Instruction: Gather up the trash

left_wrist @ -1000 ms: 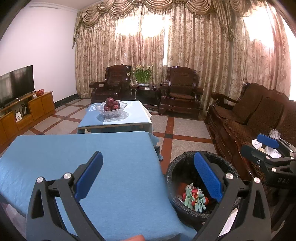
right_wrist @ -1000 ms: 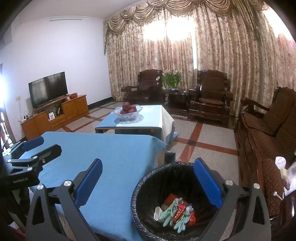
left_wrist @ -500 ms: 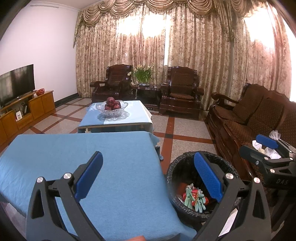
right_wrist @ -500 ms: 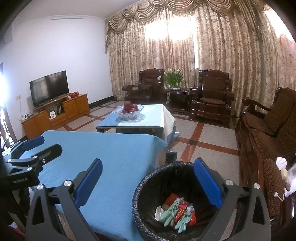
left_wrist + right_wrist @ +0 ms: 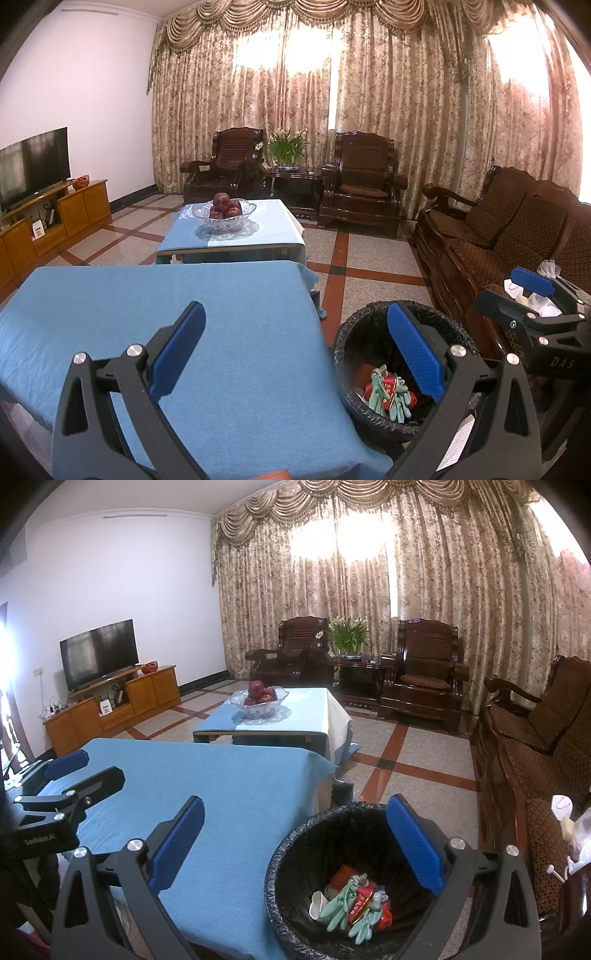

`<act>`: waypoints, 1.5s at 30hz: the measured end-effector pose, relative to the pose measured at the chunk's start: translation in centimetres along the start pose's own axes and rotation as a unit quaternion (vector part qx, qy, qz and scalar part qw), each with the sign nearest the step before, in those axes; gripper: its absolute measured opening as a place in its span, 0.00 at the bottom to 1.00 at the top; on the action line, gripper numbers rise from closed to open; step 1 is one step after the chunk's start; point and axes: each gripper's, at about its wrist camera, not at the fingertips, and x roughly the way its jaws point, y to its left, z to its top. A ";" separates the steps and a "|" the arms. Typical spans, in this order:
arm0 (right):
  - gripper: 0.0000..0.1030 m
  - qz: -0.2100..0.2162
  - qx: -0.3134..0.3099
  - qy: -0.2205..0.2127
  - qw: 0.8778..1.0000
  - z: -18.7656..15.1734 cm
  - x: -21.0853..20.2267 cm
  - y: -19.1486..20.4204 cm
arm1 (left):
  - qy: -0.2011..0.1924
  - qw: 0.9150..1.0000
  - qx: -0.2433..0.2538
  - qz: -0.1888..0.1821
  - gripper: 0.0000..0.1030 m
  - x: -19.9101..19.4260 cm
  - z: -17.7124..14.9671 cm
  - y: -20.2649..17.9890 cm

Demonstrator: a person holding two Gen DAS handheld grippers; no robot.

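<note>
A black-lined trash bin point(image 5: 345, 334) point(image 5: 286, 843) stands on the floor at the right end of the blue-clothed table point(image 5: 147, 302) point(image 5: 229, 779). Inside it lies trash point(image 5: 386, 393) point(image 5: 351, 901): green gloves, a red wrapper and a white scrap. My left gripper point(image 5: 295, 350) is open and holds nothing, spanning the table's corner and the bin. My right gripper point(image 5: 295, 838) is also open and holds nothing, above the bin's near side. Each view shows the other gripper at its edge: the right one point(image 5: 517, 295), the left one point(image 5: 83, 771). I see no trash on the blue cloth.
Beyond the table stands a low coffee table point(image 5: 236, 240) with a glass bowl of apples point(image 5: 223, 212). A wooden sofa point(image 5: 509, 236) with white bags point(image 5: 543, 295) lines the right side. Two armchairs point(image 5: 364, 184), a plant and a TV cabinet point(image 5: 55, 221) ring the tiled floor.
Both views have drifted only slightly. Both grippers stay open, and the trash in the bin lies as before.
</note>
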 end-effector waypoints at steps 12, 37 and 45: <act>0.94 -0.001 -0.001 0.000 1.000 0.1 0.1 0.2 | 0.001 1.000 -0.001 -0.001 0.93 0.1 -0.2 0.2; 0.94 0.000 -0.001 0.001 1.000 0.2 0.2 0.4 | 0.003 1.000 -0.001 -0.001 0.93 0.2 -0.2 0.4; 0.94 -0.001 -0.001 0.004 1.000 0.0 0.2 0.4 | 0.004 1.000 -0.004 -0.003 0.93 0.5 -0.3 0.4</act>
